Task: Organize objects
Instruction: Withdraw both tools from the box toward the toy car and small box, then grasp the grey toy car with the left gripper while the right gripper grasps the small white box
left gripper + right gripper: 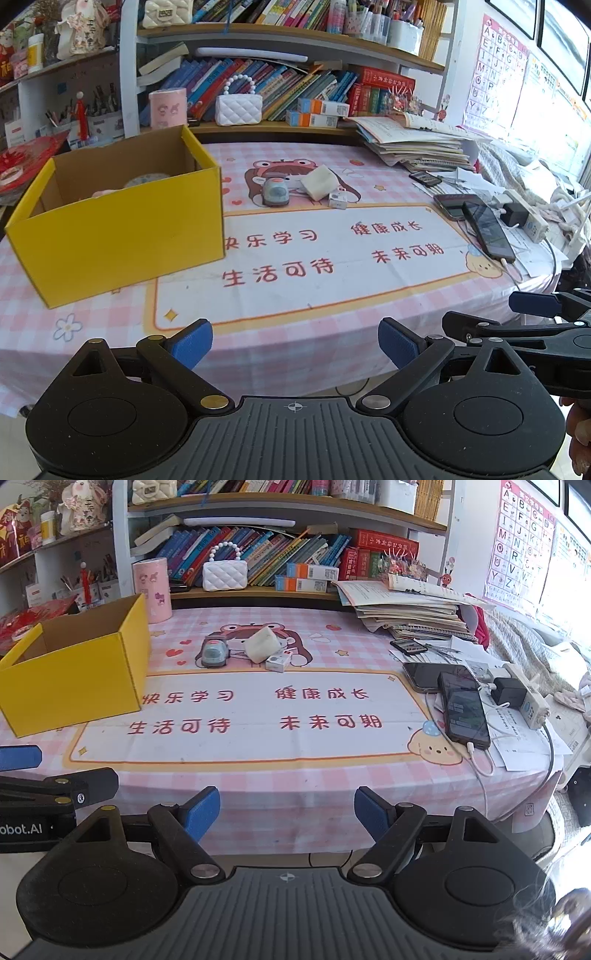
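Three small items (243, 651) cluster mid-bench, ahead of both tools, box (74, 672) left of them. Right tool (287, 814) nearer; left tool (294, 343) alongside. Both wide open, empty.

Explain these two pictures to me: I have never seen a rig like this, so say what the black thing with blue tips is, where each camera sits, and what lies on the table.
Each picture comes from a camera mounted on hand-held tongs, looking forward along two blue-tipped fingers. A person holds one in each hand: the left tongs and the right tongs. Both stand open and hold nothing. On the pink checked tablecloth sit a yellow box, a small grey gadget, a white block, a small white box and phones.
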